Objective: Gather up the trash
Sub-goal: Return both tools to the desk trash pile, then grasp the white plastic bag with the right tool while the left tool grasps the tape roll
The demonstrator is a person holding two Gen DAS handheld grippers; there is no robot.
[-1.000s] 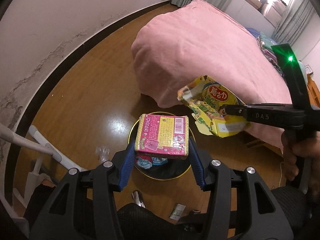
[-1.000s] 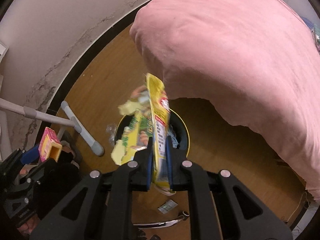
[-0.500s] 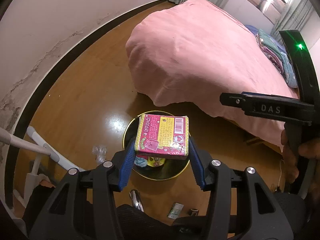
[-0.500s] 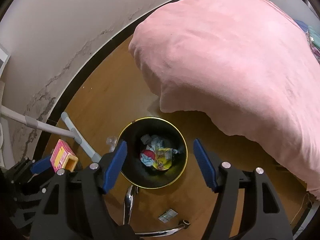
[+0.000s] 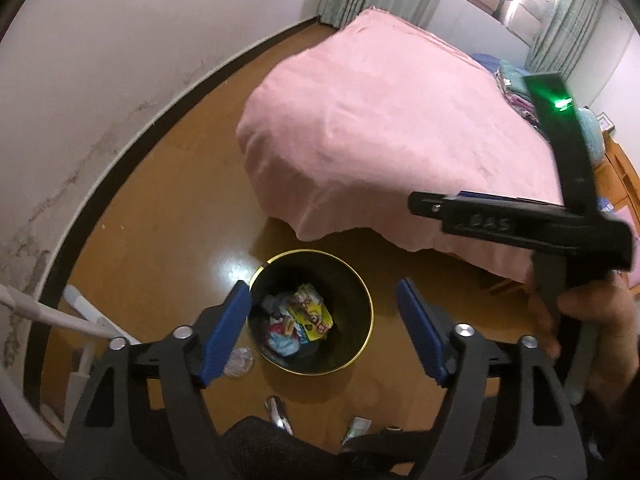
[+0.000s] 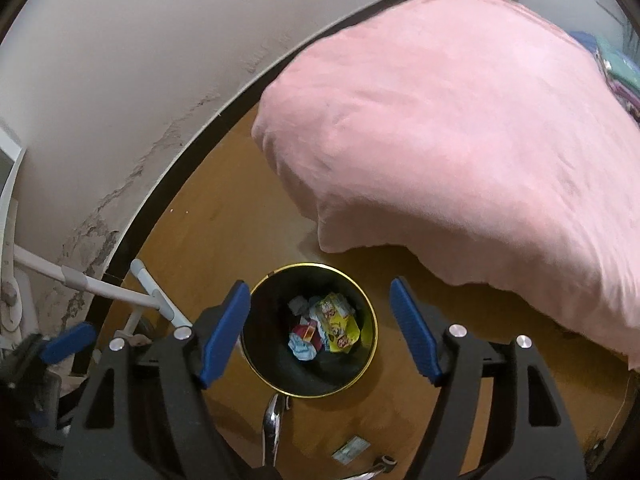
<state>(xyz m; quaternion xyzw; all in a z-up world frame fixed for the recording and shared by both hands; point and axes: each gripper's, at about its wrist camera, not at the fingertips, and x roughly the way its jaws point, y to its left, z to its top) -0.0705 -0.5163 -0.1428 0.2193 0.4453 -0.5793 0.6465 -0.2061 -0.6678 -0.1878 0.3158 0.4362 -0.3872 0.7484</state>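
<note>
Over the bin (image 5: pixel 362 280), both hand-held grippers hang wide apart and hold nothing: the left hand-held gripper (image 5: pixel 324 330) and the right hand-held gripper (image 6: pixel 320 326) frame its gold rim. Trash (image 6: pixel 324 328) lies inside, a yellow packet (image 5: pixel 310 312) on top. On the floor (image 5: pixel 160 208) just beside the bin sit a clear wrapper (image 5: pixel 239 361) and a small packet (image 6: pixel 351 449). Likely next: go low for these, approach flat, and pinch an edge, since thin film slips.
</note>
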